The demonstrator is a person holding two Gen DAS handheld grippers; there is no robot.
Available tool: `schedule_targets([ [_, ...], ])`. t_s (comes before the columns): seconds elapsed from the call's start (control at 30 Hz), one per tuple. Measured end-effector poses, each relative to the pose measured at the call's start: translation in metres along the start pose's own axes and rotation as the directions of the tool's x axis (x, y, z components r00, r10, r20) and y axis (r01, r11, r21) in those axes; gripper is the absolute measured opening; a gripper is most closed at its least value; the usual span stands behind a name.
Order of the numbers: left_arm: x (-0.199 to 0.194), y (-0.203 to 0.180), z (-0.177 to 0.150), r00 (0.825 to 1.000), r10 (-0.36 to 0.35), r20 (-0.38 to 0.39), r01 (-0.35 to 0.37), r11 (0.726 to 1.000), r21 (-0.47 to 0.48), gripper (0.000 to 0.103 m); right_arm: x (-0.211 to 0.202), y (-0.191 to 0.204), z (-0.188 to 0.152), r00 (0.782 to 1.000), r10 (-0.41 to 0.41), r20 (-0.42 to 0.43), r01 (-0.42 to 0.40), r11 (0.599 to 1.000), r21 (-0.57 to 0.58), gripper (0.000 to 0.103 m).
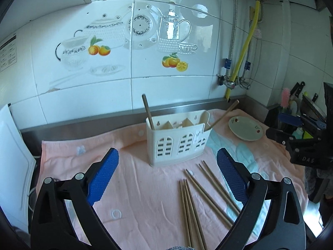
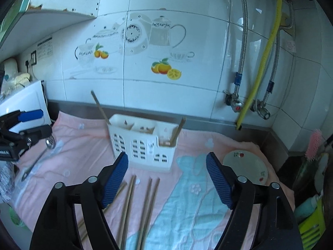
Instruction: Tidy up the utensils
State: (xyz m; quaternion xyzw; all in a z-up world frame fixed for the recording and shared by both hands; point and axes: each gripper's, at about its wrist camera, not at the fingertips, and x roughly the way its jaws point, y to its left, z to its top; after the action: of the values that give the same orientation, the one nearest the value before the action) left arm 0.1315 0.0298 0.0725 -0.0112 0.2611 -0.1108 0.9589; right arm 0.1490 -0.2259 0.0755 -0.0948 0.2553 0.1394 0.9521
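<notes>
A white plastic utensil holder [image 1: 177,139] stands on the pink towel [image 1: 129,187]; it also shows in the right wrist view [image 2: 143,143]. One wooden chopstick [image 1: 148,112] leans in its left compartment and another [image 1: 223,114] in its right. Several loose chopsticks [image 1: 199,195] lie on the towel in front of it, also in the right wrist view [image 2: 137,208]. My left gripper [image 1: 167,175] is open and empty above the towel, just left of the loose chopsticks. My right gripper [image 2: 166,177] is open and empty above them. A metal spoon [image 2: 39,156] lies at the left.
A small floral plate [image 1: 245,128] sits right of the holder, also seen in the right wrist view [image 2: 246,166]. A white appliance [image 1: 12,156] stands at the left. Knives and a pink brush [image 1: 285,98] stand at the right. The tiled wall with pipes [image 1: 243,52] is behind.
</notes>
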Motion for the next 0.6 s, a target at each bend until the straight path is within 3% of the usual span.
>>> schedule_targets([
  [0.2, -0.006, 0.006, -0.023, 1.0, -0.008, -0.007, 0.008, 0.999, -0.045, 0.096, -0.004, 0.009, -0.032, 1.0, -0.014, -0.021, 0.014, 1.0, 0.001, 0.078],
  [0.4, -0.009, 0.01, -0.045, 0.999, 0.03, -0.02, -0.031, 0.998, -0.06, 0.096, -0.007, 0.019, -0.061, 0.999, -0.046, -0.028, 0.046, 0.999, -0.014, 0.08],
  [0.6, -0.014, 0.013, -0.067, 0.998, 0.062, -0.033, -0.064, 0.995, -0.074, 0.096, -0.006, 0.019, -0.089, 0.999, 0.0, -0.052, 0.003, 0.999, 0.052, 0.08],
])
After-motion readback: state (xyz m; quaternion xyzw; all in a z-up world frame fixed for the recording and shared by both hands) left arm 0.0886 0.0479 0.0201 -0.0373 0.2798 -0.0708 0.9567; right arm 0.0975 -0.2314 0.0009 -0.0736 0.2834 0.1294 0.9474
